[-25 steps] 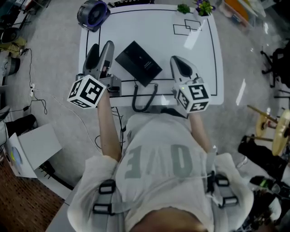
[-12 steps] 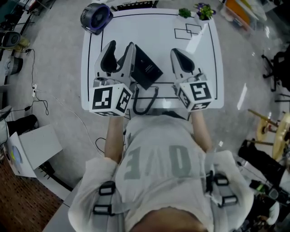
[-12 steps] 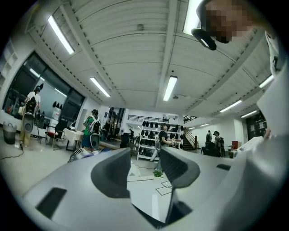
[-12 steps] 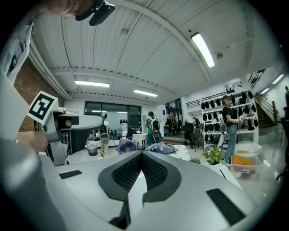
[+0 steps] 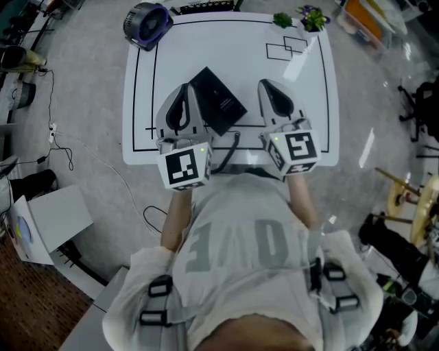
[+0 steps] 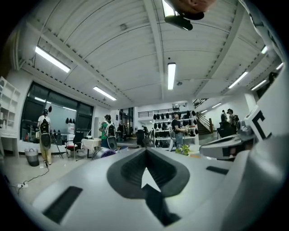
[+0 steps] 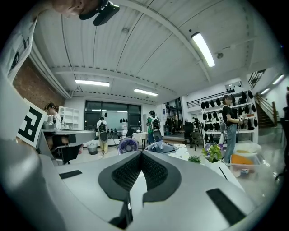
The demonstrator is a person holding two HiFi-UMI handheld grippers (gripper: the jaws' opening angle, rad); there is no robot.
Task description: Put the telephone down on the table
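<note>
The telephone [image 5: 219,100] is a flat black box lying at an angle on the white table [image 5: 240,62], with a black curved loop [image 5: 225,156] hanging at the table's front edge. My left gripper [image 5: 184,90] hovers level right beside the telephone's left edge. Its jaws have just been closing, and they now meet with nothing between them in the left gripper view [image 6: 145,152]. My right gripper [image 5: 267,85] hovers to the right of the telephone, apart from it and shut on nothing, as the right gripper view [image 7: 141,155] also shows.
A round blue fan [image 5: 145,22] stands at the table's back left corner. Two small potted plants [image 5: 311,15] stand at the back right. Black outlines [image 5: 287,46] are drawn on the tabletop. A white box [image 5: 58,223] and cables lie on the floor to the left.
My left gripper has moved right towards the telephone, rolled upright, and its wide-open jaws have shut. The right gripper has barely shifted.
</note>
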